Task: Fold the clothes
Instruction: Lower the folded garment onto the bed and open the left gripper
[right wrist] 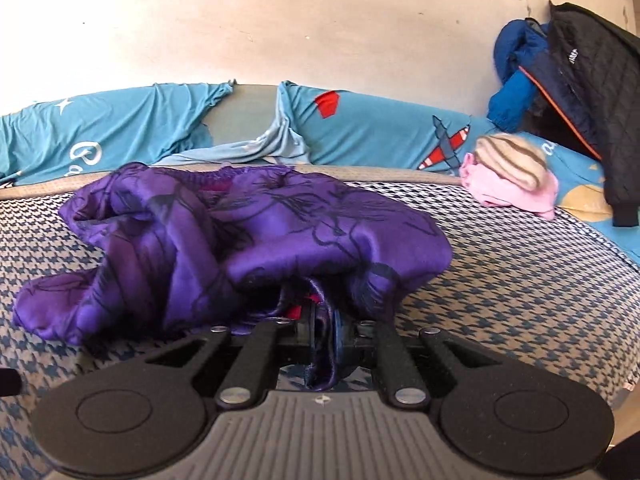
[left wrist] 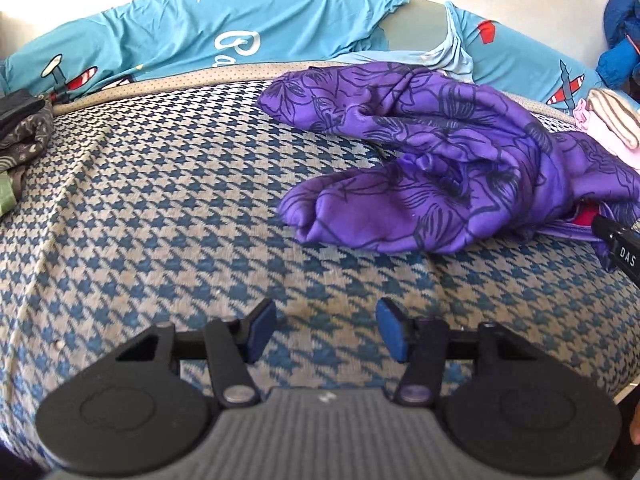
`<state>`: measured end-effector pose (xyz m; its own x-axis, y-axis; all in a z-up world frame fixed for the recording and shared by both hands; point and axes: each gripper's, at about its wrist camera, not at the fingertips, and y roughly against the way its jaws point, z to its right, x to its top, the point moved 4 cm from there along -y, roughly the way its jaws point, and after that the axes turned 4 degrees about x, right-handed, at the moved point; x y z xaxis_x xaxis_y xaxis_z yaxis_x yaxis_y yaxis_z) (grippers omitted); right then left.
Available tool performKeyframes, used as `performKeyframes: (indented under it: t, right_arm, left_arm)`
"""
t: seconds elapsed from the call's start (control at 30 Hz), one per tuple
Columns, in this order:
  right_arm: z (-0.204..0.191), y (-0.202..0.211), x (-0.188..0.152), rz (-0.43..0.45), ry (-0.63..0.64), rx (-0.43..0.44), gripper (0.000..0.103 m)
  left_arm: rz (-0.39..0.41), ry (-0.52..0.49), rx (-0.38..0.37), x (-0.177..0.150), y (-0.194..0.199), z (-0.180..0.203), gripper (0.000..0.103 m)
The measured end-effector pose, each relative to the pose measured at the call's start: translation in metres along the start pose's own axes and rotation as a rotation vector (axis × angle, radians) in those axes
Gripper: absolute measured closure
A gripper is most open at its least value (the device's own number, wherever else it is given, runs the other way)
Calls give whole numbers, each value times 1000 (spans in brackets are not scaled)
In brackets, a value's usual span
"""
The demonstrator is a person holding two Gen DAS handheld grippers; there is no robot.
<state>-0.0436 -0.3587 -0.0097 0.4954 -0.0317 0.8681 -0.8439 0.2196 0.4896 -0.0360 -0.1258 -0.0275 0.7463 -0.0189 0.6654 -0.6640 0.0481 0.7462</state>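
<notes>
One large bed (left wrist: 160, 220) fills both views, covered with a woven cloth in a blue and cream houndstooth pattern that looks rough and a little worn. Behind it, along the wall, lies a turquoise sheet (left wrist: 180, 36) with printed planes, smooth and wrinkled. On the bed, to the right of my left gripper (left wrist: 326, 330) and directly in front of my right gripper (right wrist: 322, 338), sits the purple garment (left wrist: 440, 160), crumpled into a loose heap with soft rounded folds. It has thin dark flower lines on it and a light shine, so I judge it to be a thin satin-like fabric: very light, limp, and probably slippery between the pads. I think it will slide and fall out of shape easily, so it is better to take it at a hem or a corner, where the cloth is doubled, and not in the middle of the heap. My right jaws are closed on a near edge of this garment, and a strip of it hangs between the fingers. My left jaws stand wide apart and hold nothing, above bare cover and well apart from the heap. At the far right lies a small pink cloth (right wrist: 508, 188) with a striped beige piece (right wrist: 510, 158) on top, both soft-looking.
</notes>
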Motion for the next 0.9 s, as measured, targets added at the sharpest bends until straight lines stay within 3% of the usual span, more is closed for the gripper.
performKeyframes:
  t: [0.23,0.47,0.57,0.7,0.9]
  right_arm:
    - [17,4,-3,-21,-29,-49,94]
    - [40,10,-5,-19,-129,-139,92]
    - [46,11,-6,-33,-173,-135,91]
    - [38,14,-6,-14,-129,-107,87]
    - [25,14,-8,-24,-129,-24,82]
  left_arm:
    - [6,32,7,-7,12,-12,48]
    - [13,58,18,-8,19,-22,37]
    - [16,68,26,-9,21,-26,32]
    - [15,81,41,-9,20,-31,23]
    - [13,113,57,-9,19,-43,21]
